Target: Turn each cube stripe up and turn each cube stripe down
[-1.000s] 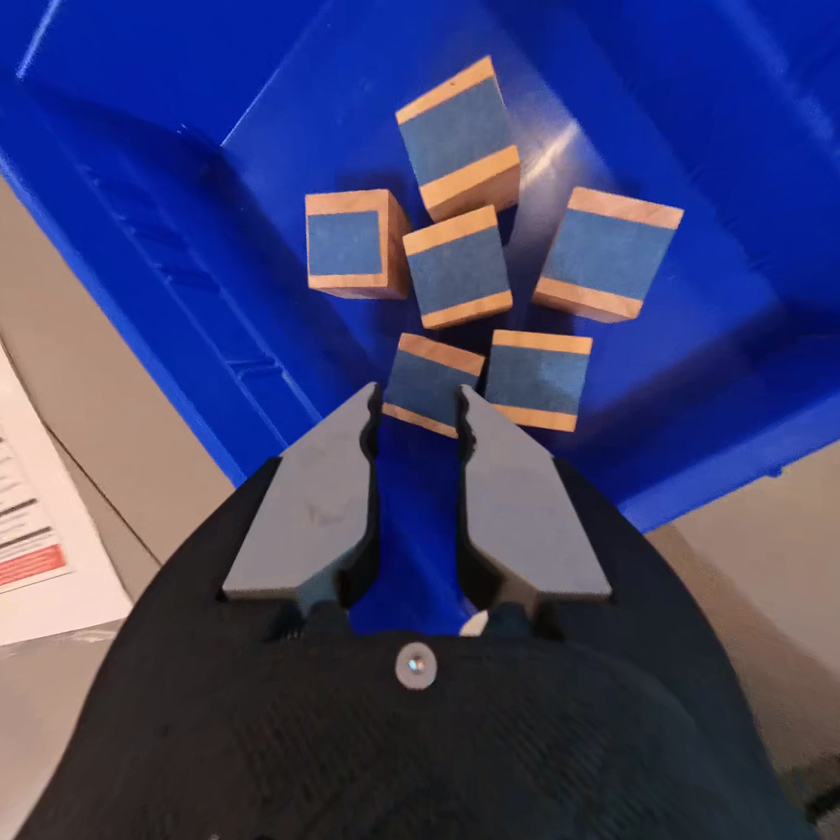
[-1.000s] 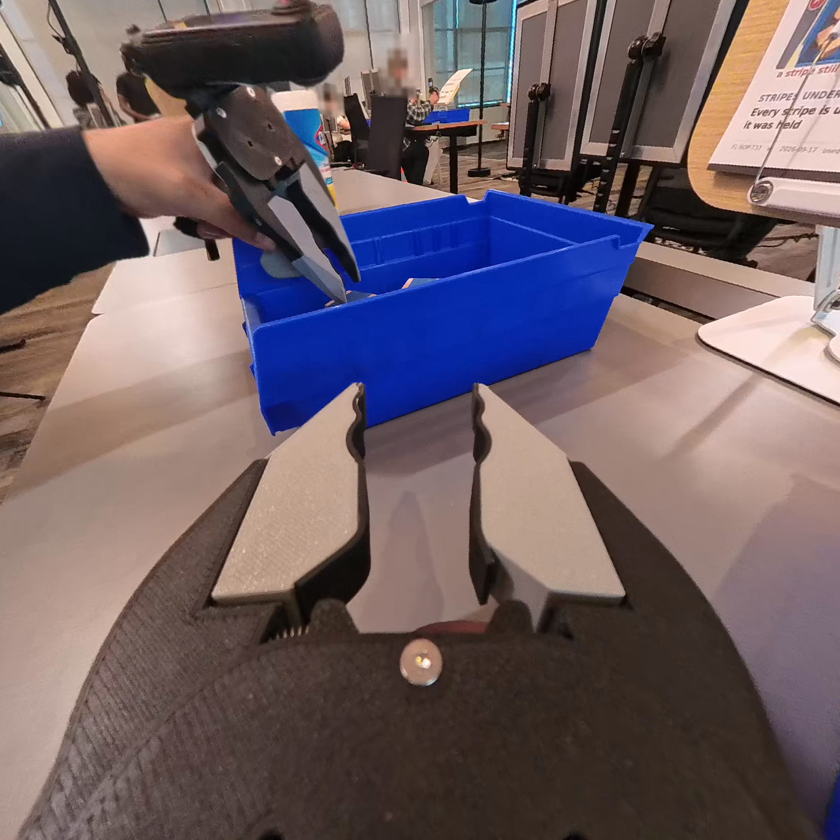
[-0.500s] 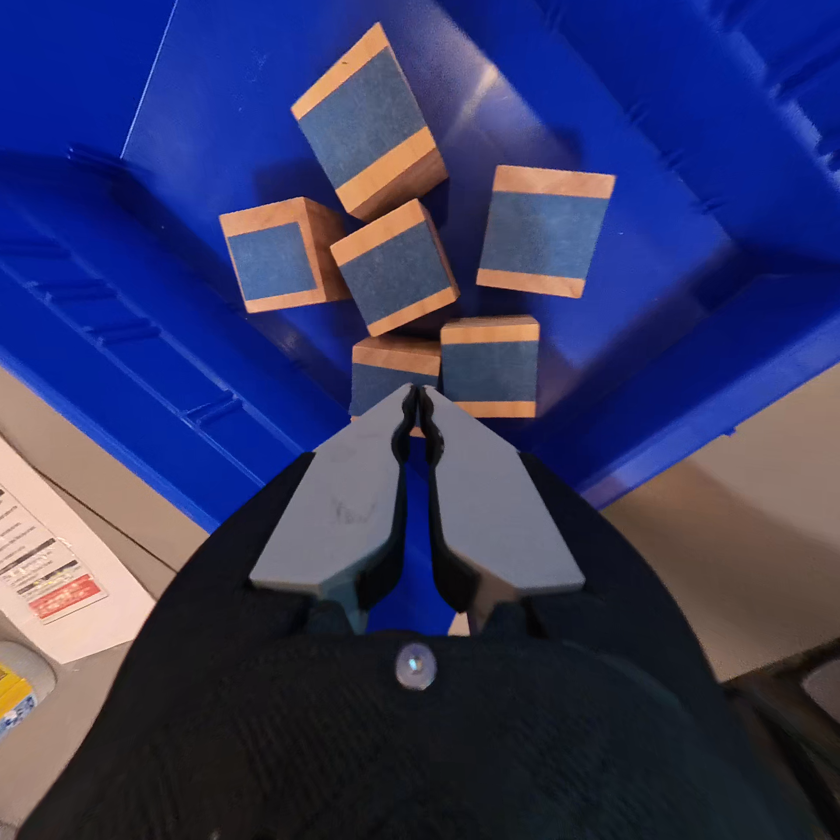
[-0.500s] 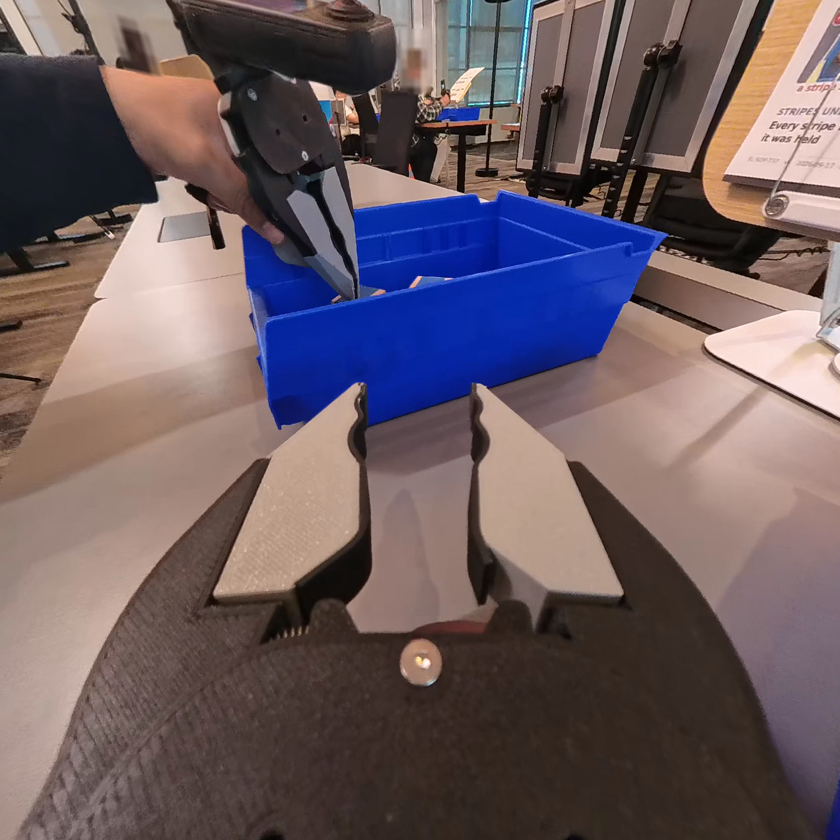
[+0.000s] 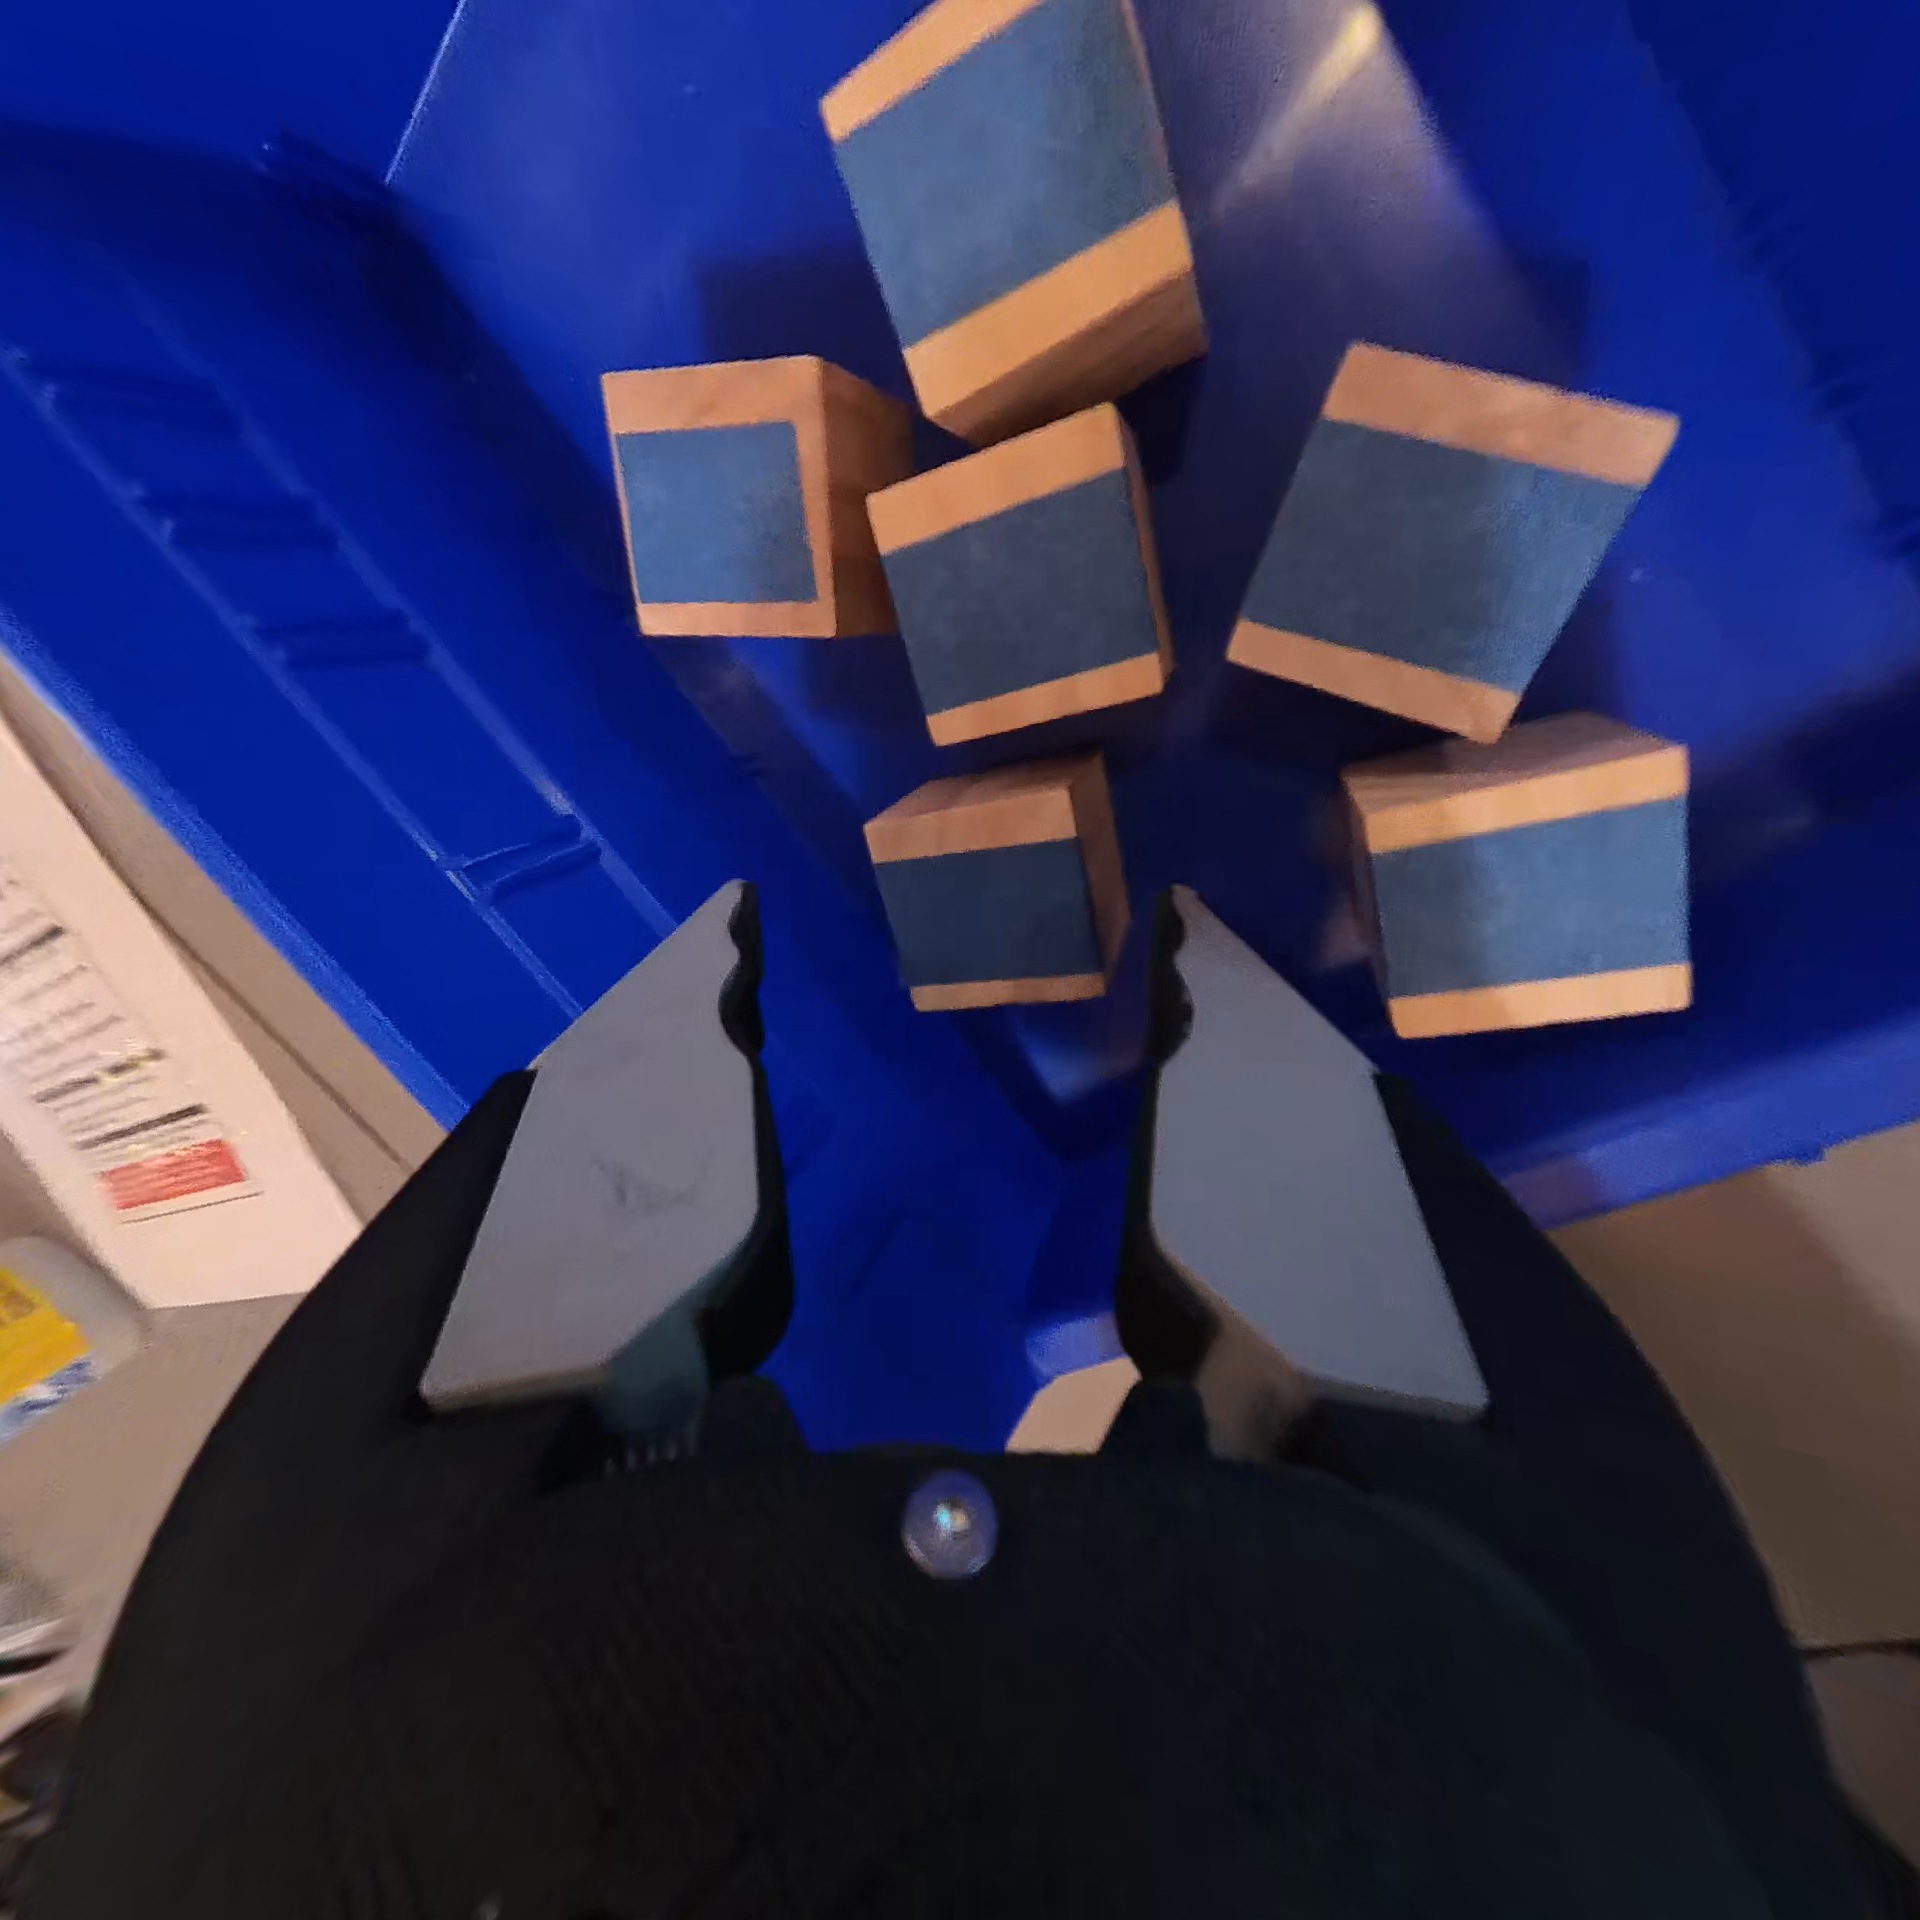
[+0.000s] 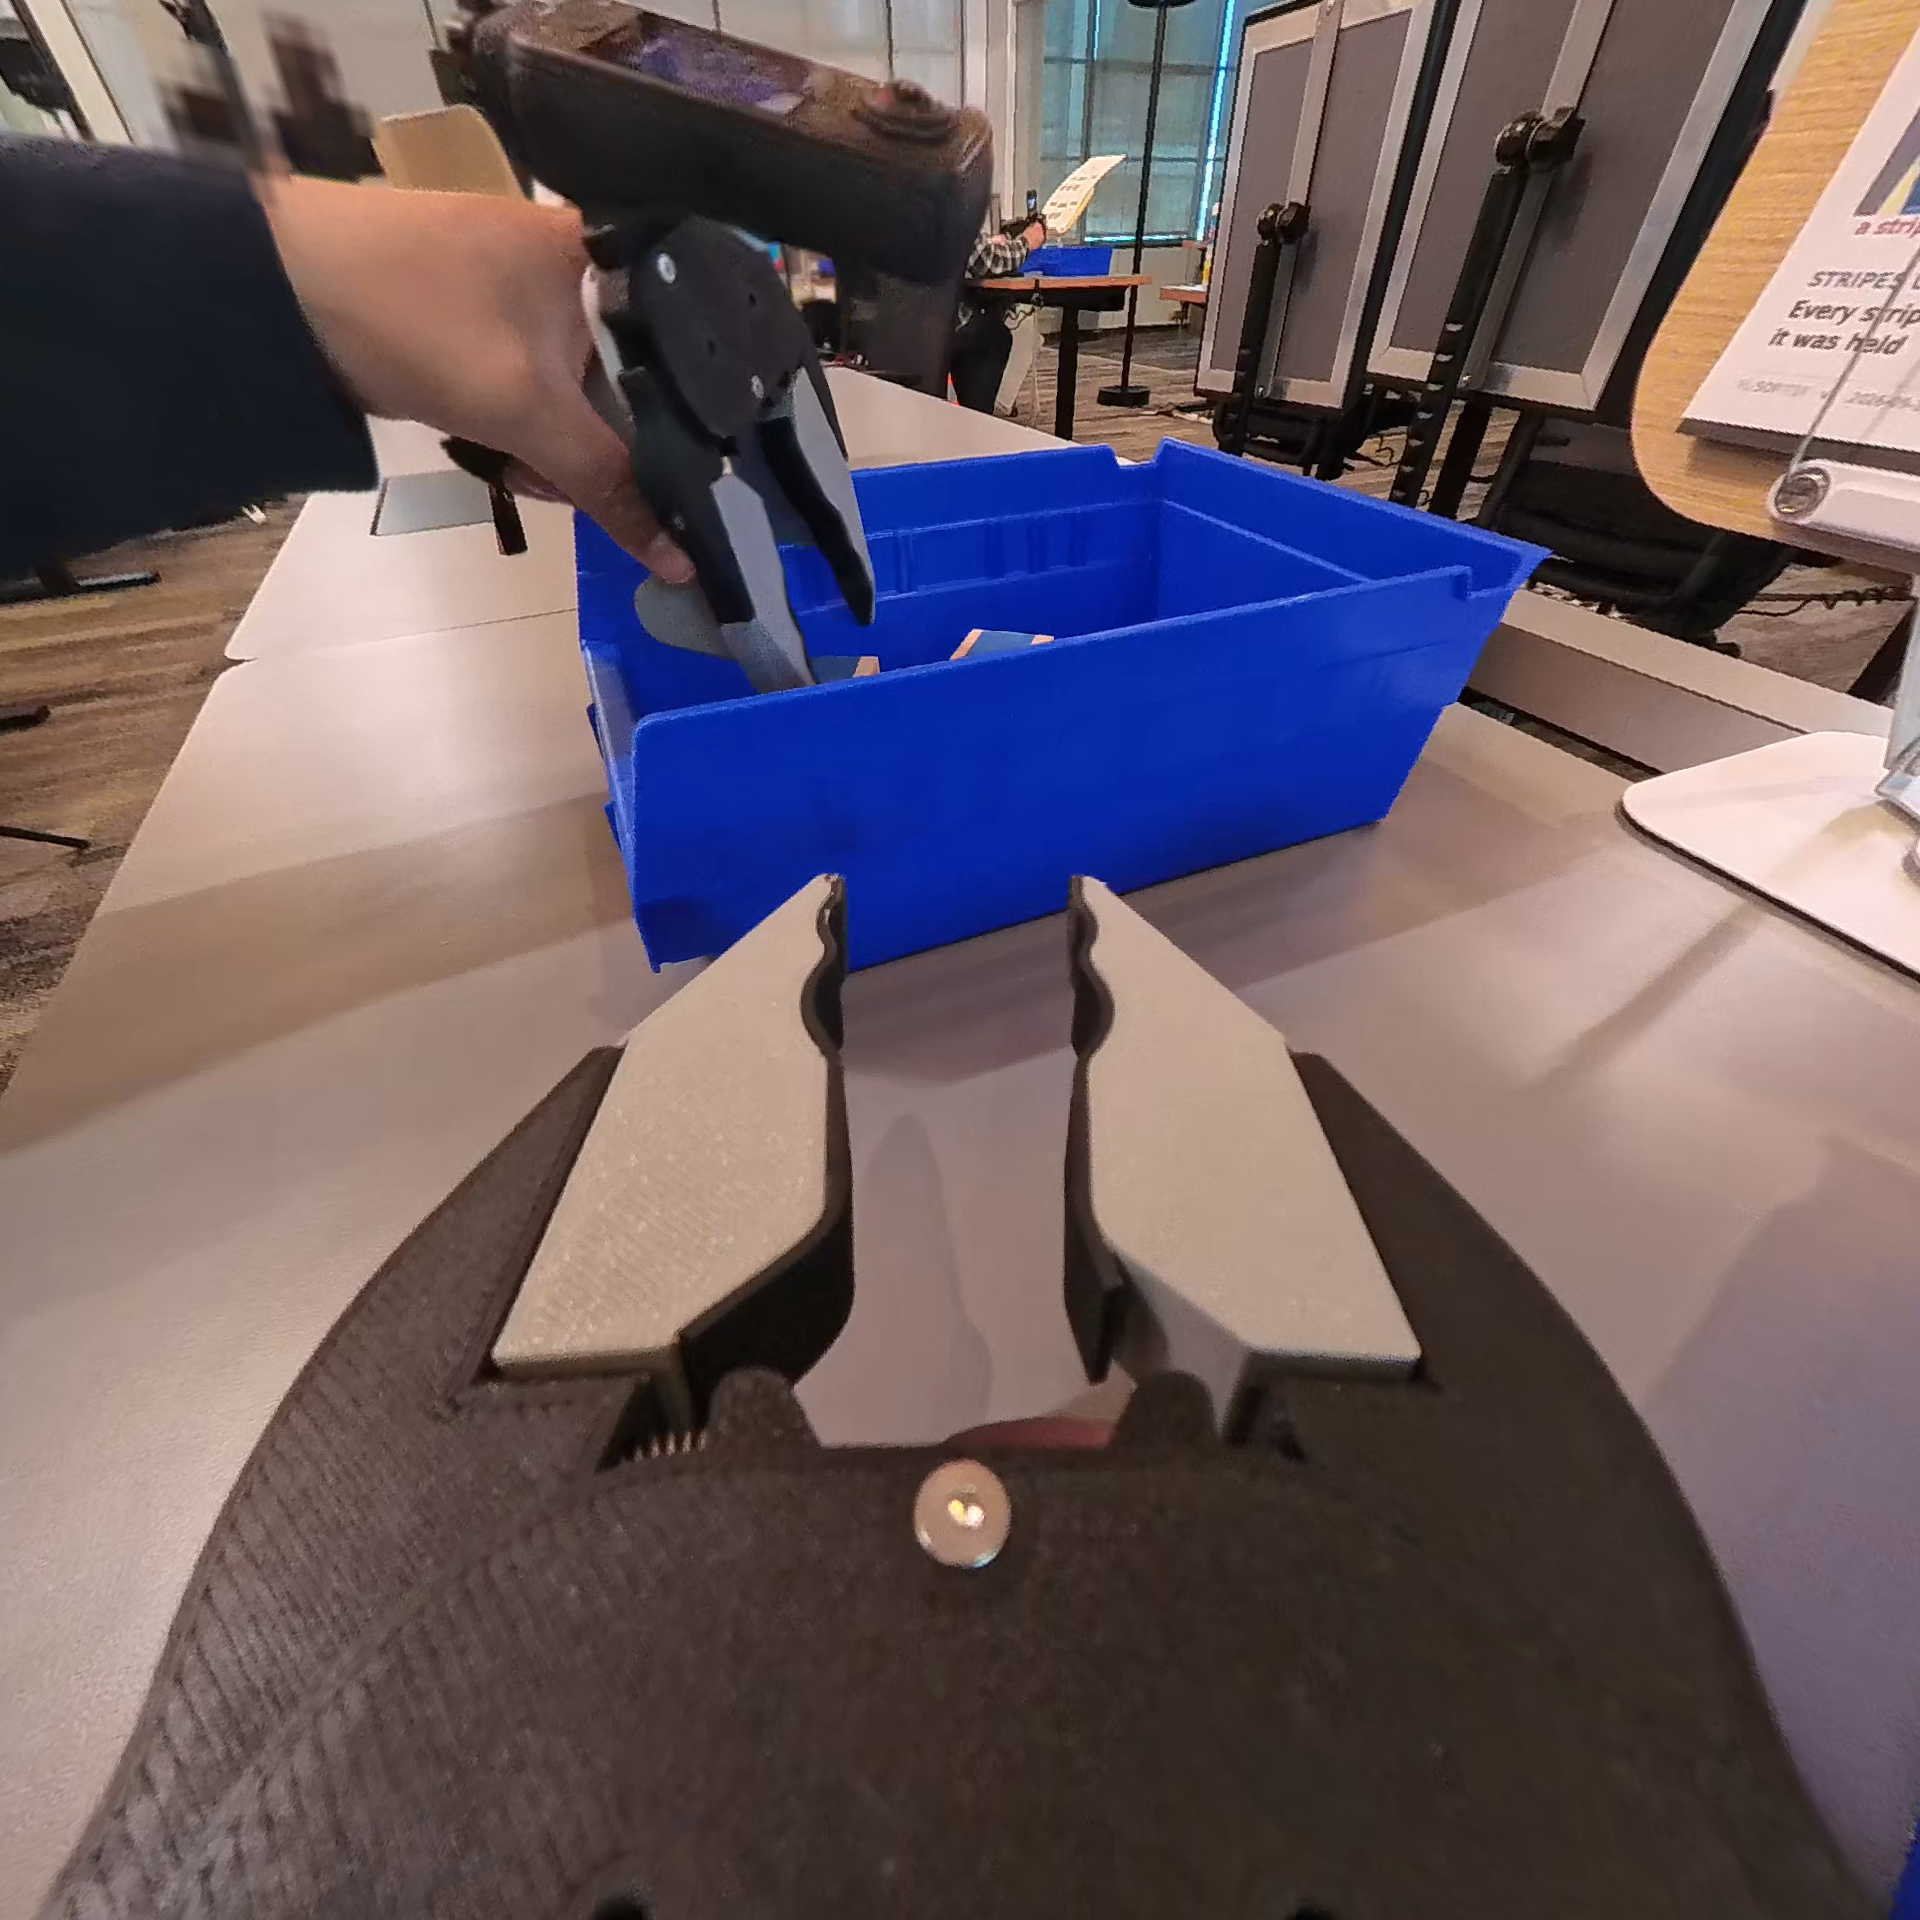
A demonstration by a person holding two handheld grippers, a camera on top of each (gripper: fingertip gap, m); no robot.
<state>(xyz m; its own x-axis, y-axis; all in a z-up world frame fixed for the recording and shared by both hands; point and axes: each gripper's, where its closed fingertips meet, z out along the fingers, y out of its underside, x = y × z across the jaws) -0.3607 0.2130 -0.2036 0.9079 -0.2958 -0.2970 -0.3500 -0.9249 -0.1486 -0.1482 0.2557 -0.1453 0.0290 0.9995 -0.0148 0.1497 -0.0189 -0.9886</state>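
Over the blue bin (image 5: 312, 582), the left gripper (image 5: 958, 914) gapes empty above a striped cube (image 5: 992, 883).

The farthest cube (image 5: 1013, 197) was cut off by the top edge of the left wrist view, and that whole view was smeared with motion blur. From the right wrist view, the blue bin's (image 6: 1039, 790) near wall hid all but two slivers of cubes, and the tips of the left claw (image 6: 821, 644) dipped behind it. A mosaic patch covered the upper left. The sign (image 6: 1829, 281) ran off the right edge.
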